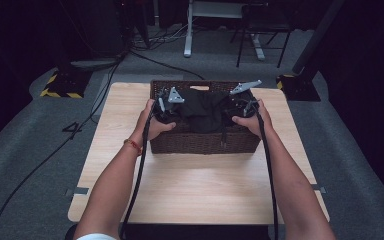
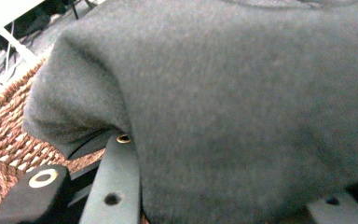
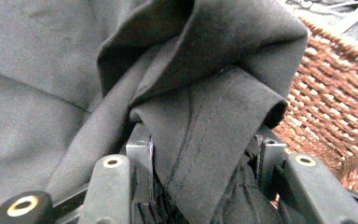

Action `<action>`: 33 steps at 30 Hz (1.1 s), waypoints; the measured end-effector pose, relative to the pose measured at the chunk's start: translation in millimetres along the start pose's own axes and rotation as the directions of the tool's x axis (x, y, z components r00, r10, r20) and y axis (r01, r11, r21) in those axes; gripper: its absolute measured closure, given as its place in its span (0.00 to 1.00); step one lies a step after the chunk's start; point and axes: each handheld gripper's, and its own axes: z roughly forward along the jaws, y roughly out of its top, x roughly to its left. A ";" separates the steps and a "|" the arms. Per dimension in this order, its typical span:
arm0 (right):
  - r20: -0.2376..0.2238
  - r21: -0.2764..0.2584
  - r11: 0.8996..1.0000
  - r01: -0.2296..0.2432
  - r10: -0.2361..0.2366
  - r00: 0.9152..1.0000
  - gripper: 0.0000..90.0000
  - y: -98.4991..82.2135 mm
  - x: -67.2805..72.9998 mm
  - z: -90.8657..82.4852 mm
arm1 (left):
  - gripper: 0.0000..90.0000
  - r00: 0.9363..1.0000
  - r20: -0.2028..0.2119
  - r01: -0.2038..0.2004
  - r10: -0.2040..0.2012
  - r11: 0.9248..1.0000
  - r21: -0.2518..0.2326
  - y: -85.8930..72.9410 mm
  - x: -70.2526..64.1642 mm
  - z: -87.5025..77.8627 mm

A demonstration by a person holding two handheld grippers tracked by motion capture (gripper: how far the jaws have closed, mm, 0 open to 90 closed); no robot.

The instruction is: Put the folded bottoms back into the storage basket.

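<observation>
A dark grey cloth [image 1: 202, 112] hangs bunched over a brown wicker basket [image 1: 205, 142] at the far side of the wooden table [image 1: 195, 185]. My left gripper [image 1: 172, 107] holds its left end and my right gripper [image 1: 237, 105] its right end, both just above the basket's rim. In the left gripper view the cloth [image 2: 242, 102] drapes over the jaws and fills the gap between them, with basket weave [image 2: 4, 126] at the left. In the right gripper view a folded seam of cloth [image 3: 205, 116] is pinched between the fingers [image 3: 109, 186], and the basket wall [image 3: 335, 107] is at the right.
The basket stands toward the table's far edge, with both forearms reaching in from the front. Cables trail from the grippers back along the arms. Beyond the table lie grey carpet, floor cables [image 1: 80, 130], a yellow-and-black striped base [image 1: 62, 85] and a chair frame [image 1: 262, 35].
</observation>
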 end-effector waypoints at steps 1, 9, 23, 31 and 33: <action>-0.001 0.007 1.000 -0.004 0.004 1.000 0.60 -0.3 -0.4 1.5 | 0.71 1.000 -0.002 -0.003 0.003 1.000 0.002 0.4 0.0 1.1; 0.011 0.073 0.997 -0.015 0.014 1.000 0.58 -0.5 -7.4 8.6 | 0.69 0.999 0.003 -0.036 0.036 0.993 0.114 4.7 1.8 9.5; -0.011 0.229 0.973 0.014 -0.011 1.000 0.47 1.2 -6.6 24.9 | 0.59 0.998 0.039 -0.057 0.048 0.956 0.286 0.8 3.6 21.4; 0.021 0.352 0.935 0.053 -0.064 0.998 0.32 3.6 -1.8 29.1 | 0.35 1.000 -0.002 -0.021 0.024 0.930 0.368 2.1 5.6 22.7; 0.022 0.350 0.936 0.032 -0.043 0.999 0.29 3.6 -2.8 26.3 | 0.31 1.000 -0.004 -0.001 0.003 0.931 0.364 1.5 7.4 21.4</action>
